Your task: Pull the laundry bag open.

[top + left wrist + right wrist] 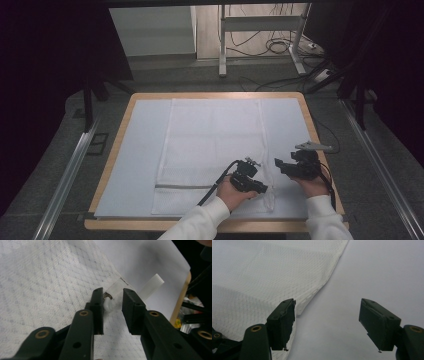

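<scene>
With the left tool [113, 305] apart around the mesh laundry bag's [215, 145] white zipper pull [108, 305], close squarely on it, while the right tool [327, 322], wide apart, should pin the bag's edge.

You wear white long sleeves [200, 220] that reach your wrists. Your left gripper [113, 302] is black, with two flat, blocky jaws. Round brass rings [83, 313] sit in its arms, next to small plain holes. A black cable [220, 181] trails from it. Your right gripper [327, 315] is black too, with the same brass rings. A grey plate [314, 146] sits on top of it.
</scene>
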The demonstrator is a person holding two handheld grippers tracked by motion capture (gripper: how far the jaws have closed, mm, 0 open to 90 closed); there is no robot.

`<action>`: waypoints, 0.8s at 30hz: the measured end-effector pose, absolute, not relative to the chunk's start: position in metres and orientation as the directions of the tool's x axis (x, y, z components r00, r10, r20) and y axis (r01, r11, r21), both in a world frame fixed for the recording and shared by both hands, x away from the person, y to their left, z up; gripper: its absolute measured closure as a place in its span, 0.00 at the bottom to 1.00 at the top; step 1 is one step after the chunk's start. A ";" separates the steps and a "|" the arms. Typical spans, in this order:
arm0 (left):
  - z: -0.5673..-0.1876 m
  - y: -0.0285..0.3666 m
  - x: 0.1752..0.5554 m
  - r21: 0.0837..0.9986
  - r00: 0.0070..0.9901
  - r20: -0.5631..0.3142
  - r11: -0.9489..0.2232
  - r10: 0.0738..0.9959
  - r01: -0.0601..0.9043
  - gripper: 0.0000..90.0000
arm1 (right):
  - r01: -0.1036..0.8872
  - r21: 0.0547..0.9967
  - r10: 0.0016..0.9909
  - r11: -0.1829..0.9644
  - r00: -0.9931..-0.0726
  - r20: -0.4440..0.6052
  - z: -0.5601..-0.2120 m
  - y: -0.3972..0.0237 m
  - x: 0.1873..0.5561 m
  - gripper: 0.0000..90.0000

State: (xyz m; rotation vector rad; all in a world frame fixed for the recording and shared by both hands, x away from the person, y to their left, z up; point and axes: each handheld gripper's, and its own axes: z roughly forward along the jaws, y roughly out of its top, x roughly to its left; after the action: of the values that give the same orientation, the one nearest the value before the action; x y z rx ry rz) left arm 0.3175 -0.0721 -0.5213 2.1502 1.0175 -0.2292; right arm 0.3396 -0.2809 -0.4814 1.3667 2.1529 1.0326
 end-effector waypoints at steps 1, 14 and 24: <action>-0.521 -0.073 0.317 0.545 0.672 -0.436 -0.419 0.598 0.726 0.83 | 0.606 0.754 0.891 0.253 -0.450 0.063 -0.481 -0.281 0.340 0.31; -0.523 -0.071 0.323 0.535 0.676 -0.442 -0.432 0.590 0.727 0.94 | 0.605 0.753 0.892 0.258 -0.448 0.054 -0.481 -0.282 0.339 0.31; -0.523 -0.070 0.321 0.556 0.690 -0.429 -0.432 0.583 0.711 0.96 | 0.618 0.745 0.891 0.253 -0.449 0.069 -0.482 -0.284 0.340 0.31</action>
State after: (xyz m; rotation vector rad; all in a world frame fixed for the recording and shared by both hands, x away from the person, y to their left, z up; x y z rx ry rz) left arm 0.3207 -0.0697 -0.5231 2.1599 0.9864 -0.2211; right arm 0.3395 -0.2837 -0.4817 1.3803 2.1640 1.0264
